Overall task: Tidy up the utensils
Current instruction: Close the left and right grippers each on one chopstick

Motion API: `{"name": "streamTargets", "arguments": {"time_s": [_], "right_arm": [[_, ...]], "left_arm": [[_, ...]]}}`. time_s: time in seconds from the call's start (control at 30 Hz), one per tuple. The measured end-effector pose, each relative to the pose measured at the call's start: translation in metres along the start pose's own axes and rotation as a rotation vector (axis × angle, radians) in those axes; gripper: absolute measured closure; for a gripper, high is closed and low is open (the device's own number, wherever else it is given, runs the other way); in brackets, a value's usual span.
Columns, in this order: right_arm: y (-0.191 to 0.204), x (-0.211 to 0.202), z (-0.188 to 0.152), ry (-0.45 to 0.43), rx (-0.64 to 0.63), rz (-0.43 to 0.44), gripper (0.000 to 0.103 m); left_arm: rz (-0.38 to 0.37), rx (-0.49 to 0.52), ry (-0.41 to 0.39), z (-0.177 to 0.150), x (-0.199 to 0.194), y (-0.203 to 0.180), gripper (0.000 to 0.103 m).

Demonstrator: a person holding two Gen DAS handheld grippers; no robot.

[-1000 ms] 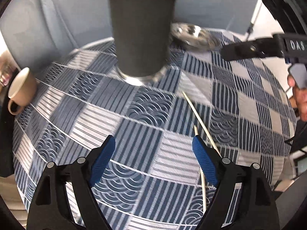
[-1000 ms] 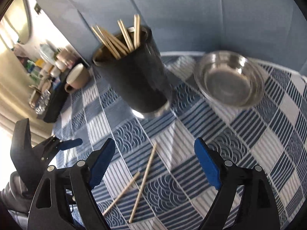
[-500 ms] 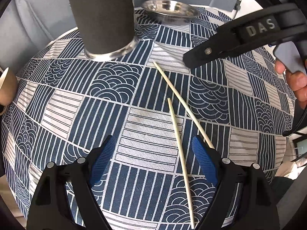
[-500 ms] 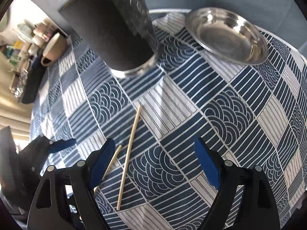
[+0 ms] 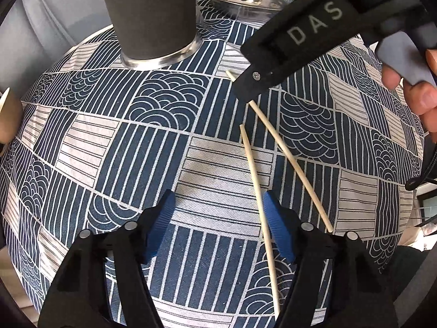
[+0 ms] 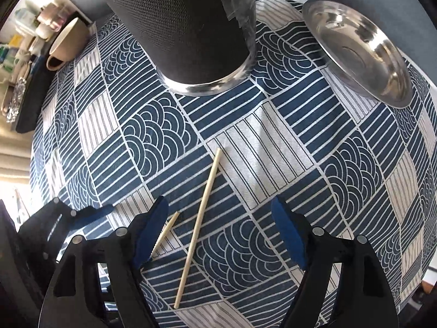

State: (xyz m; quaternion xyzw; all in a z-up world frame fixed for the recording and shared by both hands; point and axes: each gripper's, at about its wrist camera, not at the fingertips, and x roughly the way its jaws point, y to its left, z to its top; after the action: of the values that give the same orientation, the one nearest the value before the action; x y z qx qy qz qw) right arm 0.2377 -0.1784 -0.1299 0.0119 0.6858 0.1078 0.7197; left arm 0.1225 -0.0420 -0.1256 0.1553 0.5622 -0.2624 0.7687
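Wooden chopsticks: one (image 6: 198,228) lies between the wide-apart fingers of the right gripper (image 6: 220,235); the other (image 5: 259,191) lies against the right finger of the left gripper (image 5: 218,227), also spread. Black holder (image 6: 185,24) stands ahead on the table (image 6: 273,150).

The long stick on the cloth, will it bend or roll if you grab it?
The long stick looks like thin wood, so probably stiff and light. It appears round, so a nudge may roll it. Lying flat on the tablecloth, it could slip from the pads.
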Motion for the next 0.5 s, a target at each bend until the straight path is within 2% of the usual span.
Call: {"name": "streamTargets", "arguments": {"time_s": [0.17,0.27,0.37,0.43,0.5], "right_arm": [[0.014,0.012,0.006,0.043,-0.013,-0.008,0.032],[0.019,0.026,0.009,0.095,-0.011,0.002,0.04],[0.025,0.028,0.008,0.089,-0.036,-0.016,0.04],[0.029,0.03,0.008,0.091,-0.057,-0.03,0.04],[0.032,0.03,0.004,0.085,-0.092,-0.039,0.041]], "left_arm": [[0.004,-0.011,0.015,0.002,0.0,0.004,0.045],[0.002,-0.033,0.019,-0.001,-0.006,0.014,0.055],[-0.012,-0.078,0.036,-0.003,-0.009,0.025,0.066],[-0.032,-0.112,0.051,-0.003,-0.01,0.034,0.078],[-0.064,-0.149,0.064,-0.005,-0.011,0.043,0.083]]}}
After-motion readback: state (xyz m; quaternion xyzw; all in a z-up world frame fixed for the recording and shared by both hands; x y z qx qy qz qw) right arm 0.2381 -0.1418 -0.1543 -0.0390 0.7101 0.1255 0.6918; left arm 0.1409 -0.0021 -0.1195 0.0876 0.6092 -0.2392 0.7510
